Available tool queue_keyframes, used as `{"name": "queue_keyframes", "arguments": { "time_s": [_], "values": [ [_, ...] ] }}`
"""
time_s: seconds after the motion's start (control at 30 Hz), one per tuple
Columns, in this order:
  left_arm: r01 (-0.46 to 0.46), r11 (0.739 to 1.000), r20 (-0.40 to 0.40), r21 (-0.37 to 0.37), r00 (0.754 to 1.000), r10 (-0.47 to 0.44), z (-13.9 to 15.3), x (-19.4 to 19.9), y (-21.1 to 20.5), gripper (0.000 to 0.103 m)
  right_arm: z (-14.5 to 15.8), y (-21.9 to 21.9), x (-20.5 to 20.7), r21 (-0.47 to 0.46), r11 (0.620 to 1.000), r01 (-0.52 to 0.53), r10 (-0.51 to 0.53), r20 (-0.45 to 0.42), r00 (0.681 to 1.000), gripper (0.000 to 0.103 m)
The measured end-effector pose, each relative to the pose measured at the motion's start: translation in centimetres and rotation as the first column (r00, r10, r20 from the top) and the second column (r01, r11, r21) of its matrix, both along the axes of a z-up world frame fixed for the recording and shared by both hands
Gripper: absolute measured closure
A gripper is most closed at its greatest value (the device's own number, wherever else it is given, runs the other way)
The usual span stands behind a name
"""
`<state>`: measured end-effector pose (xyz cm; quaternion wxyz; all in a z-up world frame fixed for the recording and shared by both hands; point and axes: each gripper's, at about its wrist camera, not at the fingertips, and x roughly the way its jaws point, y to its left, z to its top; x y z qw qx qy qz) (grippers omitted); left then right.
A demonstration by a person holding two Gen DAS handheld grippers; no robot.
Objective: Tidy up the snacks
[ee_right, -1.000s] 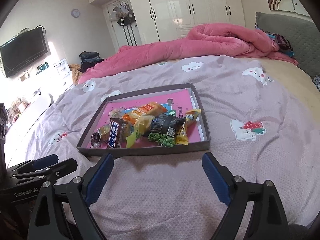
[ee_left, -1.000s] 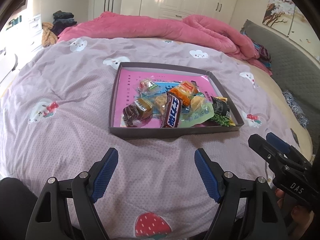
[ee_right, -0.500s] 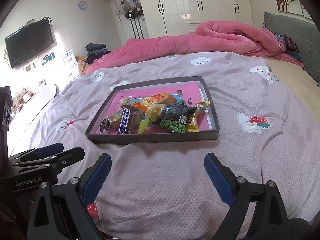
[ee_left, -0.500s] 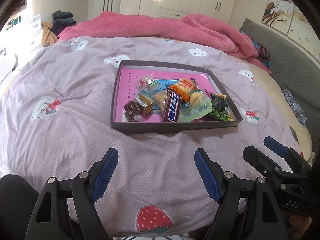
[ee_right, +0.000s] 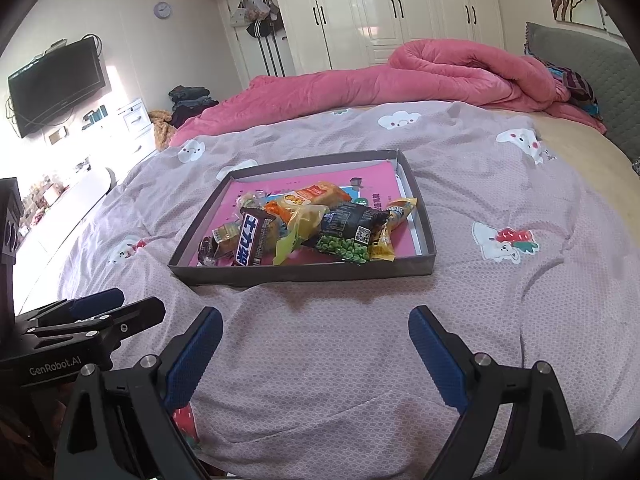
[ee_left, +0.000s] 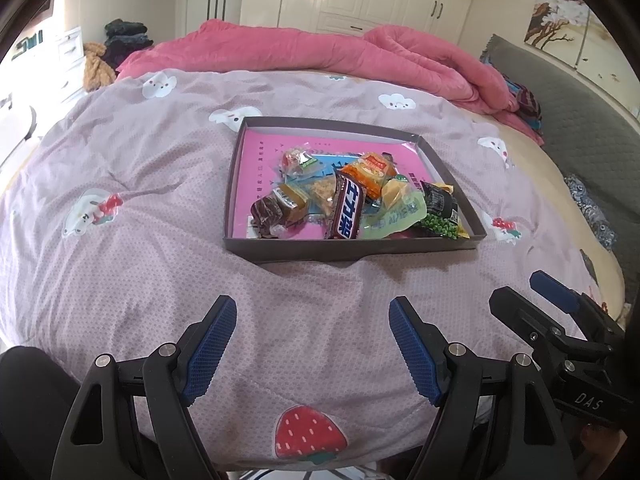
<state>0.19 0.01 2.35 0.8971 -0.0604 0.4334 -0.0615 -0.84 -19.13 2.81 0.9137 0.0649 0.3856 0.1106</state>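
A shallow grey tray [ee_left: 352, 249] [ee_right: 304, 274] with a pink floor lies on the bed and holds a heap of wrapped snacks. Among them are a brown chocolate bar [ee_left: 347, 211] [ee_right: 253, 238], an orange packet [ee_left: 370, 168] [ee_right: 316, 196] and a green pea bag [ee_left: 440, 218] [ee_right: 346, 240]. My left gripper [ee_left: 312, 344] hovers open over the bedspread in front of the tray, nothing between its blue pads. My right gripper [ee_right: 316, 354] is also open and empty, short of the tray. Each gripper shows at the edge of the other's view.
The lilac bedspread [ee_left: 160, 240] with cloud and strawberry prints covers the bed. A rumpled pink duvet [ee_left: 320, 52] lies behind the tray, a grey headboard [ee_left: 580, 120] to the right. White wardrobes [ee_right: 380, 12] and a wall television [ee_right: 56, 84] stand beyond.
Both views have drawn back slightly from the tray, which sits a little farther up the picture. The grippers stay open and empty; the snacks have not moved.
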Motion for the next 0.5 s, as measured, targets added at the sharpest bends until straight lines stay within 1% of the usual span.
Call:
{"name": "queue_keyframes", "arguments": {
  "time_s": [0.5],
  "values": [
    [-0.006,1.0,-0.002,0.013,1.0,0.006,-0.13,0.04,-0.13,0.023,0.0,-0.03,0.14,-0.001,1.0,0.0,0.0,0.001,1.0,0.009]
  ]
}}
